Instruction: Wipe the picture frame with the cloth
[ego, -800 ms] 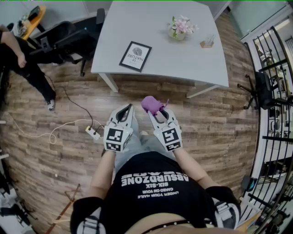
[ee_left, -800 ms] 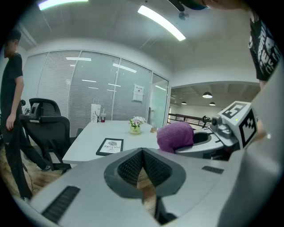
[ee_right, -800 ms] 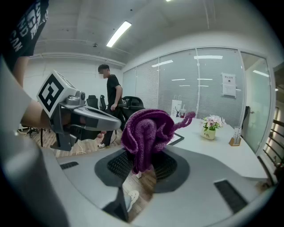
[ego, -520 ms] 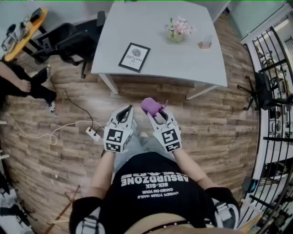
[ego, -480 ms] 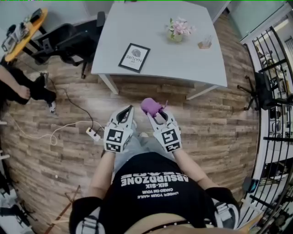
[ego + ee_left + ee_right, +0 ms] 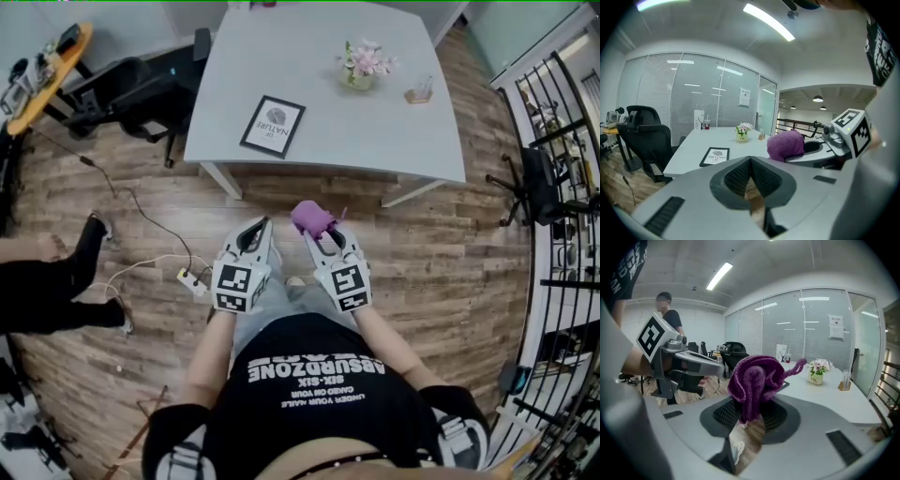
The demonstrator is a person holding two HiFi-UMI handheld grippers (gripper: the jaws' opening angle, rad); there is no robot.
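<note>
A black picture frame with a white print lies flat near the front left of the grey table; the same picture frame shows in the left gripper view. My right gripper is shut on a bunched purple knitted cloth, held in the air well short of the table. In the right gripper view the purple cloth sticks up from between the closed jaws. My left gripper hangs beside it, shut and holding nothing, its jaws meeting in the left gripper view.
A vase of pink flowers and a small wooden holder stand at the table's back right. Black office chairs sit left of the table. A cable and power strip lie on the wooden floor. A person's legs are at far left.
Both grippers have stayed nearly still, with the cloth in the right one. The person at the left has moved down the frame along the floor.
</note>
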